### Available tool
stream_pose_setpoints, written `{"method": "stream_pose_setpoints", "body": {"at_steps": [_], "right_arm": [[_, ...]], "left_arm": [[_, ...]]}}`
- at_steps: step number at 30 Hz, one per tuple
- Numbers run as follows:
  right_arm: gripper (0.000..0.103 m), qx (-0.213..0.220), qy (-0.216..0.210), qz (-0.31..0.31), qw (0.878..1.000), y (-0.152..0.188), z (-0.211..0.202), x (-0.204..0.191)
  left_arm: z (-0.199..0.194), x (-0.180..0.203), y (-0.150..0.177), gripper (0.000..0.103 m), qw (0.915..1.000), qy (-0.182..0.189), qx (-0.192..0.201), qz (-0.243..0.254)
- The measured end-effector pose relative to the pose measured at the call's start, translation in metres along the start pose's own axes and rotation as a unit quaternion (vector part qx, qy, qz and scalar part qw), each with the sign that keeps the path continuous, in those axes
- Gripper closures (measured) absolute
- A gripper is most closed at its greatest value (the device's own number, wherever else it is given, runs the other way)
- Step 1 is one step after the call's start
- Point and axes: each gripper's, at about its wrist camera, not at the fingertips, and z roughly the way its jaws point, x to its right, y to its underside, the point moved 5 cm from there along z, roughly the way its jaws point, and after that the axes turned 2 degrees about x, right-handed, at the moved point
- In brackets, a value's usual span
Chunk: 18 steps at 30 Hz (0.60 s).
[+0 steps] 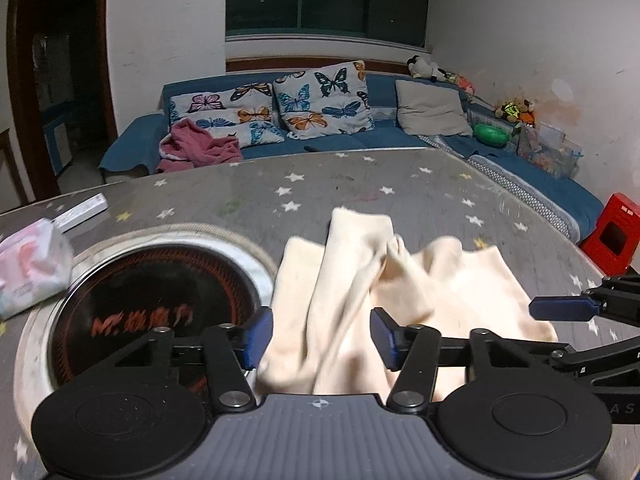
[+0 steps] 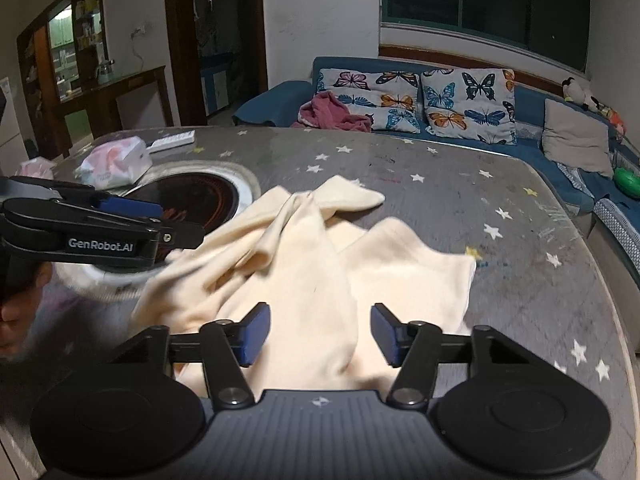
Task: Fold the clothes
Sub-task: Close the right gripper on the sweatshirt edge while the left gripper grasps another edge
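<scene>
A cream garment [image 1: 352, 280] [image 2: 304, 264] lies rumpled on the grey star-patterned table [image 1: 400, 184] [image 2: 440, 184], one sleeve stretched toward the far side. My left gripper [image 1: 320, 338] is open, its blue pads either side of the cloth's near edge, with no grip on it. My right gripper [image 2: 320, 334] is open too, over the garment's near part. In the left wrist view the right gripper [image 1: 568, 308] comes in from the right edge. In the right wrist view the left gripper [image 2: 120, 216] shows at the left edge.
A round black cooktop [image 1: 156, 296] [image 2: 196, 196] is set into the table left of the garment. A tissue pack [image 1: 32, 268] [image 2: 116, 164] and a white remote [image 1: 82, 210] lie beyond it. A blue sofa [image 1: 320, 136] with butterfly cushions stands behind. A red box [image 1: 612, 236] sits at right.
</scene>
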Motion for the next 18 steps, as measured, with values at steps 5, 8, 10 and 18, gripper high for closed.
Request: {"method": "stream_pose_setpoints", "body": {"at_steps": [5,8,10,18], "right_arm": [[0.052,-0.003,-0.013,0.015,1.0,-0.016,0.023,0.012],[0.052,-0.006,-0.022,0.013,1.0,-0.023,0.037,0.014],[0.053,-0.006,-0.028,0.009,1.0,-0.027,0.045,0.012],[0.067,-0.015,-0.051,0.006,0.999,-0.036,0.074,0.007]], "left_arm": [[0.022,0.004,-0.01,0.048,0.9995,0.027,-0.012,0.015],[0.035,0.005,-0.01,0.047,0.9989,0.035,-0.025,0.02],[0.044,0.006,-0.011,0.047,0.9983,0.04,-0.034,0.024],[0.066,0.003,-0.006,0.09,0.9959,0.068,-0.057,0.015]]}}
